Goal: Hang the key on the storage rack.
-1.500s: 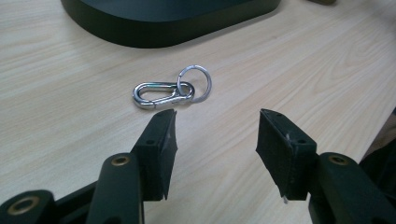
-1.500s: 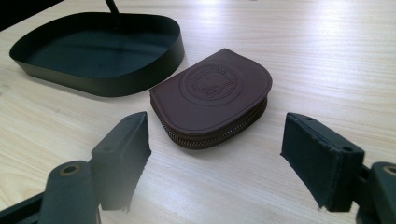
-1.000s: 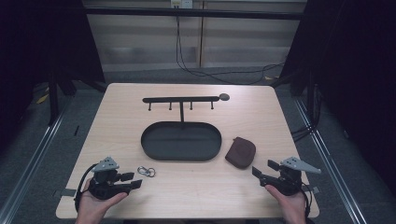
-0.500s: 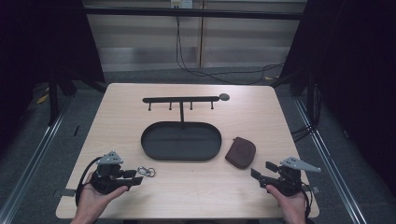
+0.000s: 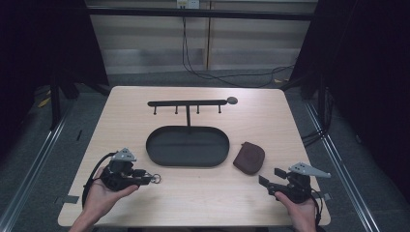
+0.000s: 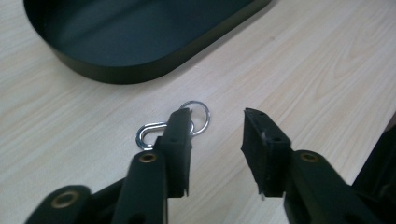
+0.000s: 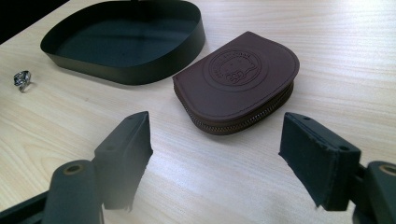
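Down at the near edge of the table we hold two tongs. Our left gripper (image 5: 151,179) has just been narrowing its jaws; in the left gripper view they stand partly apart, with bare wood in the gap between them, and clamp on nothing. The metal key ring (image 6: 173,125), a snap hook joined to one round loop, lies flat on the wood just past that gripper's left-hand jaw, whose tip covers the place where hook and loop meet; we cannot tell whether the jaw touches it. Our right gripper (image 5: 270,179) is spread wide and empty, its jaws aimed at the one brown zip pouch (image 7: 237,82), which lies flat on the table near them but apart from both.

Going outward, we count one black oval tray (image 5: 187,162) in the middle of the table, with nothing lying in it, just beside the pouch. Behind it rises one black rack (image 5: 187,103): a single post carrying a crossbar, four short pegs under the bar and a round knob at its right end.

The pouch lid bears a round embossed seal with a small figure and a ring of lettering, too fine for us to read.

Everything rests on a pale wooden table (image 5: 270,121) with rounded corners. Around it we see grey floor, metal rails along both sides, dark curtains left and right, and black cables trailing down from a pale back wall.
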Demonstrator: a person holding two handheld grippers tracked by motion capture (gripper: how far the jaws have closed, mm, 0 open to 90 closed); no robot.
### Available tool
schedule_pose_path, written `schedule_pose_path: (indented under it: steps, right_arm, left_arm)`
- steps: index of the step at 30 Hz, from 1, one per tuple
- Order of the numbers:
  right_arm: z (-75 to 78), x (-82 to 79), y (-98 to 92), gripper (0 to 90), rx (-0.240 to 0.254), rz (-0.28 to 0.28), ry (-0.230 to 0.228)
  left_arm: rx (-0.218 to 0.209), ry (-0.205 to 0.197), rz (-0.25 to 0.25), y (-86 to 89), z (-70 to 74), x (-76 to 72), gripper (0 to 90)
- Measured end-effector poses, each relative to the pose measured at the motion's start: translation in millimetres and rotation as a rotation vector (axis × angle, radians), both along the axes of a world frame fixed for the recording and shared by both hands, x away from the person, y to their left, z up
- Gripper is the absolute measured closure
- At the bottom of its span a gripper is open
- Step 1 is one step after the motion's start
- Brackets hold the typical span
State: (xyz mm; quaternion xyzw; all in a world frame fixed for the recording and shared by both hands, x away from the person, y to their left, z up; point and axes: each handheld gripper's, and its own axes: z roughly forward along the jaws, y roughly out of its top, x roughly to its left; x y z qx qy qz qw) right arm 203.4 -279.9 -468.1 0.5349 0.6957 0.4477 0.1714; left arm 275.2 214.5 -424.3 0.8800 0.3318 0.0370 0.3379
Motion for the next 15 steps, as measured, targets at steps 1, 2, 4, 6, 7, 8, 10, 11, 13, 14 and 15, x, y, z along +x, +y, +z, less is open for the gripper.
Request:
schedule_pose_path:
  steps: [1,2,4,6,7,8,10,11,13,14,15]
  right_arm:
    - [-0.1,0.1,0.1,24.5,-0.002,0.001,0.002]
    - [-0.1,0.0,0.5,24.5,-0.004,-0.001,0.004]
    - [-0.3,-0.1,0.9,24.3,-0.007,0.001,0.008]
    - [-0.7,0.2,0.8,24.3,-0.008,0.005,0.010]
    - [-0.8,0.4,0.8,24.3,-0.007,0.006,0.012]
    - [-1.0,0.6,0.8,24.3,-0.010,0.005,0.013]
    - [-1.3,0.9,1.4,24.4,-0.011,0.007,0.017]
    - [-1.4,1.1,1.5,24.4,-0.007,0.011,0.016]
    - [-1.5,1.2,1.9,24.4,-0.009,0.012,0.018]
    - [-1.5,1.1,1.9,24.3,-0.007,0.014,0.018]
    - [-1.4,0.8,1.9,24.3,-0.009,0.014,0.018]
  left_arm:
    - [0.013,-0.006,-0.007,-0.8,1.8,1.5,65.3]
    - [0.025,-0.011,-0.002,-2.3,3.4,2.0,65.3]
    - [0.027,-0.005,-0.017,-4.4,5.2,4.5,65.3]
    - [0.040,0.010,-0.027,-6.5,5.9,6.4,65.5]
    - [0.055,0.005,-0.031,-7.9,5.8,7.0,66.3]
    - [0.064,0.006,-0.034,-9.0,5.7,7.7,66.5]
    - [0.076,0.016,-0.035,-10.6,6.5,9.4,66.5]
    - [0.085,0.008,-0.034,-11.7,6.8,10.4,66.5]
    - [0.097,0.016,-0.038,-13.8,8.5,12.5,66.4]
    - [0.105,0.016,-0.039,-14.8,9.3,13.4,66.5]
    - [0.117,0.012,-0.043,-15.7,9.6,14.3,66.5]
